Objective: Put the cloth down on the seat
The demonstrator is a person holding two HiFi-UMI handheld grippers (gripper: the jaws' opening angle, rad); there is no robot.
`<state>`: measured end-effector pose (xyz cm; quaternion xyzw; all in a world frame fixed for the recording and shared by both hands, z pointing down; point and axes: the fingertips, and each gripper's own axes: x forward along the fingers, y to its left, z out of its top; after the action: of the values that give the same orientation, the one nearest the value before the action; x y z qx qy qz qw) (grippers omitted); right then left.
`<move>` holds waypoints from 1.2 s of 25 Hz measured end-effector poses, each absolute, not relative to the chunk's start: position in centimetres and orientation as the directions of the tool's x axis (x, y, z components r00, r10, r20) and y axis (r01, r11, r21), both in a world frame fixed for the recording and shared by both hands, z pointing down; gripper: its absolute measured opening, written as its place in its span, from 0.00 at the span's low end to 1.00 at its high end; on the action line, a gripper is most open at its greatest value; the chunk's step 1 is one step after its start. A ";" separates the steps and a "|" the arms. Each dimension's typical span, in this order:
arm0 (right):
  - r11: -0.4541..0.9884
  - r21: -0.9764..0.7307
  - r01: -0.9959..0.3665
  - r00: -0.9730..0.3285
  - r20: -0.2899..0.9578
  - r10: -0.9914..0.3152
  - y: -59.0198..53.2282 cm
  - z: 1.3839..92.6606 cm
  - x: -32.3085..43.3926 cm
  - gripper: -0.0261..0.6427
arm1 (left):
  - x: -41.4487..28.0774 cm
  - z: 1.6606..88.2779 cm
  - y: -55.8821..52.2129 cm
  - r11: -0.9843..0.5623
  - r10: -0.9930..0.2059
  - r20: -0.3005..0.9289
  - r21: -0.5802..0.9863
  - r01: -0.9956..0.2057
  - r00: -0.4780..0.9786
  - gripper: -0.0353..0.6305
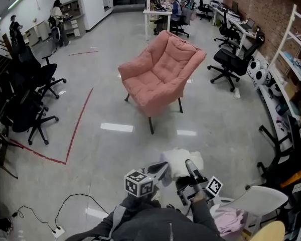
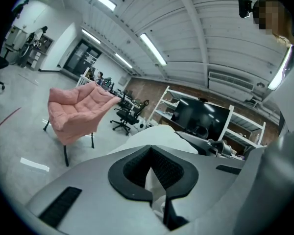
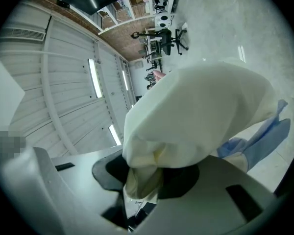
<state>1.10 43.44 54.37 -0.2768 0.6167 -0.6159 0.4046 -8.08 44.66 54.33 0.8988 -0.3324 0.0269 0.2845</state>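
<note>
The white cloth [image 1: 182, 160] hangs bunched between the two hand-held grippers, above the floor [image 1: 110, 149] and not on the seat. The left hand-held gripper [image 2: 155, 179] is nipped narrow on a thin fold of it. The right hand-held gripper [image 3: 143, 179] clamps a thicker wad, and the rest billows over its jaws. The pink armchair [image 1: 160, 73] stands well ahead of both grippers, its seat bare. Black office chairs [image 1: 32, 97] stand far to the left gripper's left.

Bunched cream cloth [image 1: 183, 160] aloft between jaws, seemingly well short of the upright pink armchair [image 1: 159, 79].
</note>
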 end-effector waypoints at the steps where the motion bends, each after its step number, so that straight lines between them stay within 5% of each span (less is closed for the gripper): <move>1: 0.086 -0.984 0.156 -0.519 -0.156 -0.840 42.9 54.4 1.1 0.22 | -8.1 54.4 44.3 -0.617 -0.582 0.241 0.491 -0.615 0.776 0.06; 30: 0.049 -0.996 0.081 -0.529 -0.085 -0.844 37.3 56.8 0.5 0.21 | -8.2 58.0 38.7 -0.546 -0.558 0.293 0.575 -0.610 0.776 0.06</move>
<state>0.51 37.30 56.84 -0.3079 0.6195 -0.6171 0.3749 -8.20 38.74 58.04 0.8785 -0.3323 0.0375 0.3412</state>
